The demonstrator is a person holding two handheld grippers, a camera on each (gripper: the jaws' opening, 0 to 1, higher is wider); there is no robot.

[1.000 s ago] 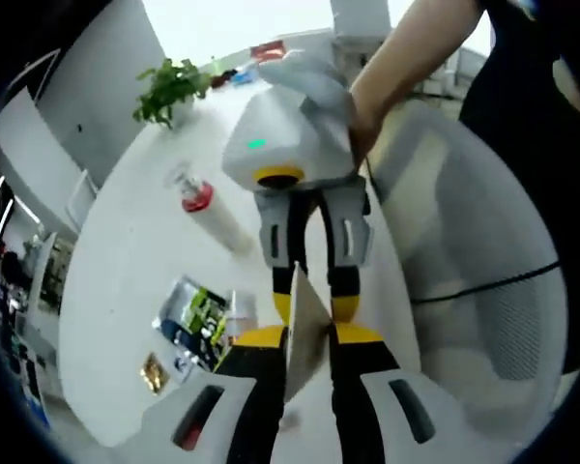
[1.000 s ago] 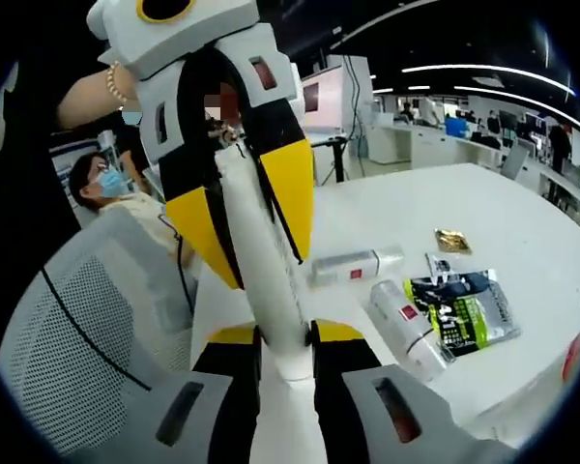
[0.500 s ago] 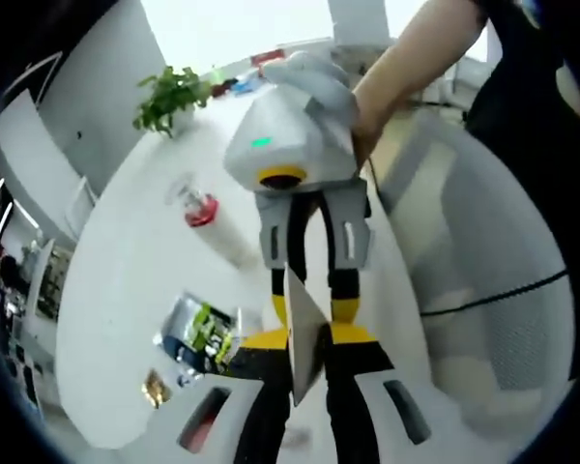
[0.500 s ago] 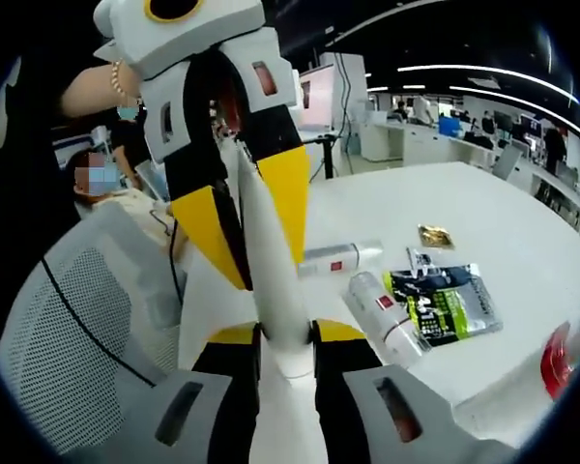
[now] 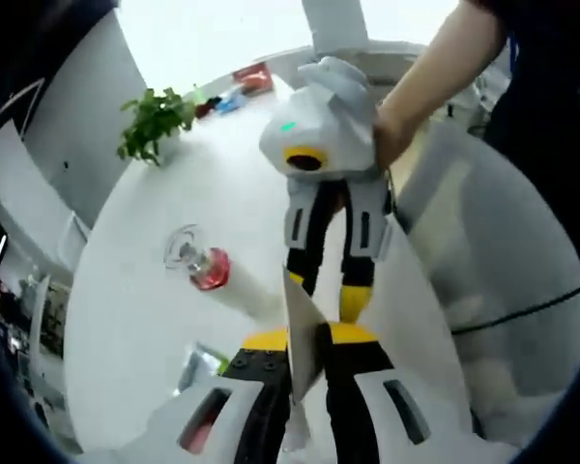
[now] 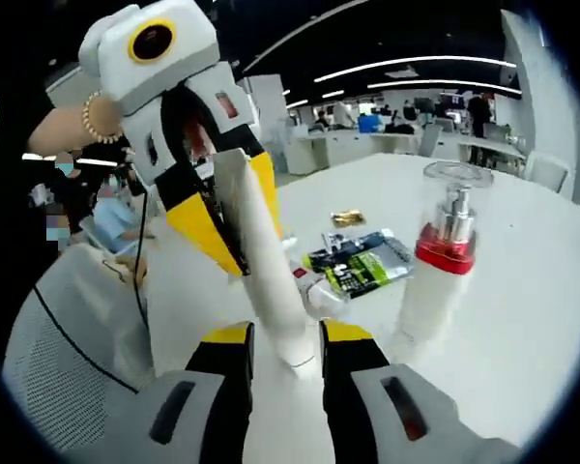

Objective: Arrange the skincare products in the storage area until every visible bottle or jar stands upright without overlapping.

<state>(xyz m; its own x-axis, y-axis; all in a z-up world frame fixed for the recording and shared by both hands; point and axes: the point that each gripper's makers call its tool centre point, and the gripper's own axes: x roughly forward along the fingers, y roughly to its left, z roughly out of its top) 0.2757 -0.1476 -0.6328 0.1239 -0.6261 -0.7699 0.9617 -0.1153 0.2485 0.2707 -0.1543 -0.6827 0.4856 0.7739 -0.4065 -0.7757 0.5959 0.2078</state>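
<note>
A white tube (image 6: pixel 261 251) is held in the air between both grippers. My right gripper (image 6: pixel 285 333) is shut on its lower end, and my left gripper (image 6: pixel 237 208) comes in from the upper left with its yellow fingers astride the flat crimped end. In the left gripper view that flat end (image 5: pixel 298 329) stands edge-on in my shut left gripper (image 5: pixel 304 338), with the right gripper (image 5: pixel 327 295) facing it from above. A white pump bottle (image 6: pixel 443 261) with a red collar and clear cap stands upright on the table (image 6: pixel 532 329). The same pump bottle (image 5: pixel 208 275) appears to the left.
A second white tube (image 6: pixel 319 292) lies by a green-and-black pack (image 6: pixel 362 261) and a small gold sachet (image 6: pixel 348 217). A potted plant (image 5: pixel 155 121) stands at the table's far end. A grey mesh chair (image 6: pixel 63 338) is close behind the grippers. A person's hand (image 5: pixel 396 130) holds the right gripper.
Both hands have swung with the tube still held between them. The pump bottle now stands close in the right gripper view, and the pack and sachet have slid back.
</note>
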